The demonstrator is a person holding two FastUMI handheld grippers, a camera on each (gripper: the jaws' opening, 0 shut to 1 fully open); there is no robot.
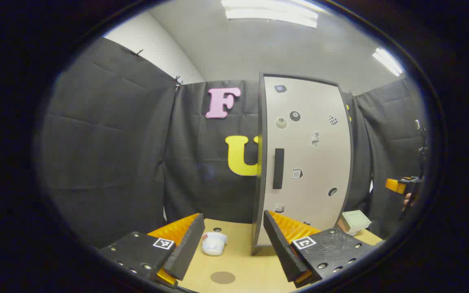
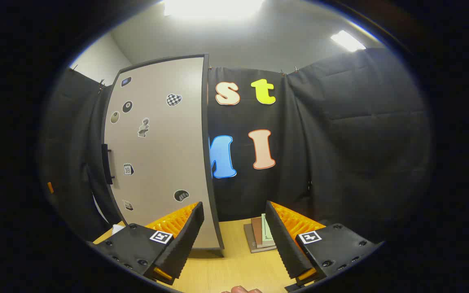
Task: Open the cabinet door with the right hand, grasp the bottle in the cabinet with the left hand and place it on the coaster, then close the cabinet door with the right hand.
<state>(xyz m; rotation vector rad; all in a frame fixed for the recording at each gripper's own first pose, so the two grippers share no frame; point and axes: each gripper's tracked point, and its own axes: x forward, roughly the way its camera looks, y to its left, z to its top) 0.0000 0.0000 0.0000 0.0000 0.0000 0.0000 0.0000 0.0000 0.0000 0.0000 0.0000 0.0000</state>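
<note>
The cabinet (image 1: 307, 162) stands on the wooden table with its beige, sticker-covered door shut; a black vertical handle (image 1: 278, 168) sits near the door's left edge. The bottle is hidden behind the door. A round brown coaster (image 1: 222, 277) lies on the table in front of my left gripper (image 1: 234, 248), which is open and holds nothing. In the right gripper view the same door (image 2: 157, 150) and handle (image 2: 106, 164) are ahead to the left. My right gripper (image 2: 234, 240) is open, well short of the door. It also appears far right in the left gripper view as the right gripper (image 1: 401, 185).
A small white cup-like object (image 1: 214, 243) lies on its side left of the cabinet's base. A pale green box (image 1: 354, 221) sits right of the cabinet. Stacked books (image 2: 259, 236) lie on the table (image 2: 234, 268) beside the cabinet. A fingertip (image 2: 240, 289) shows at the bottom edge.
</note>
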